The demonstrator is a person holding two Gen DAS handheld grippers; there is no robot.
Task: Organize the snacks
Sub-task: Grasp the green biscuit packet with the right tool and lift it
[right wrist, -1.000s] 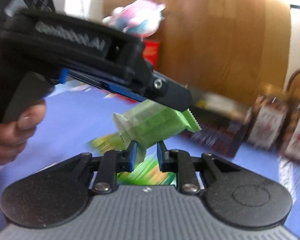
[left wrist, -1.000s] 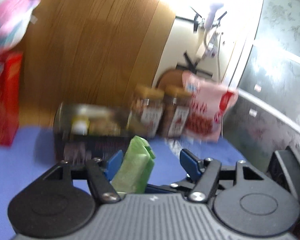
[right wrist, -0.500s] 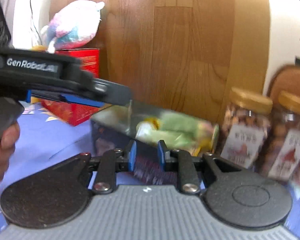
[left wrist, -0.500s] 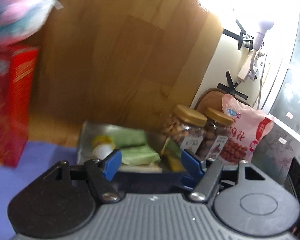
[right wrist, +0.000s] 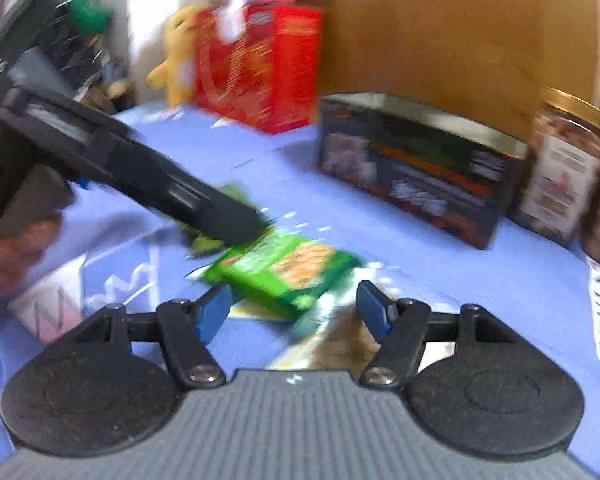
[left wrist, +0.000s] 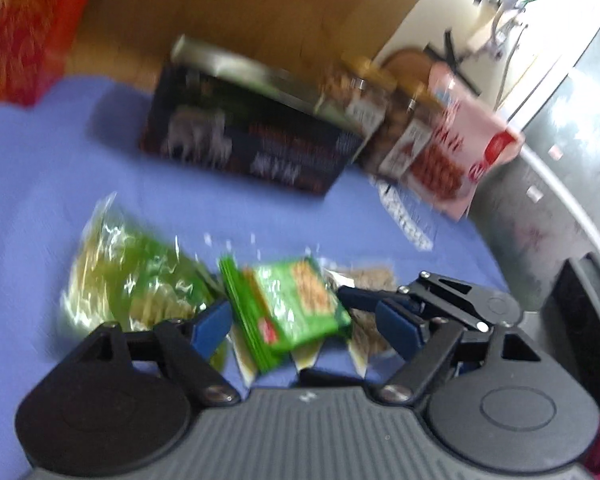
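Note:
A green snack packet (left wrist: 296, 300) lies on the blue cloth (left wrist: 40, 184) on top of other packets. My left gripper (left wrist: 304, 324) hangs low over it; its jaws are opening, with the packet between the pads but not pressed. Beside it lies a clear bag of green-yellow snacks (left wrist: 128, 276). In the right wrist view the same green packet (right wrist: 284, 268) sits just ahead of my right gripper (right wrist: 296, 312), whose jaws are opening with nothing gripped. The left gripper's body (right wrist: 140, 172) reaches in from the left, its tip over the packet. The dark snack box (right wrist: 420, 176) stands behind.
Nut jars (right wrist: 560, 160) and a pink bag (left wrist: 460, 148) stand right of the dark box (left wrist: 252, 132). A red carton (right wrist: 260, 64) with plush toys (right wrist: 176, 56) stands at the back left, before a wooden panel. A hand (right wrist: 12, 248) holds the left gripper.
The light green bar held a second ago now lies in the dark box. Both grippers have dropped from above the box to the packets on the cloth, and both jaws have widened.

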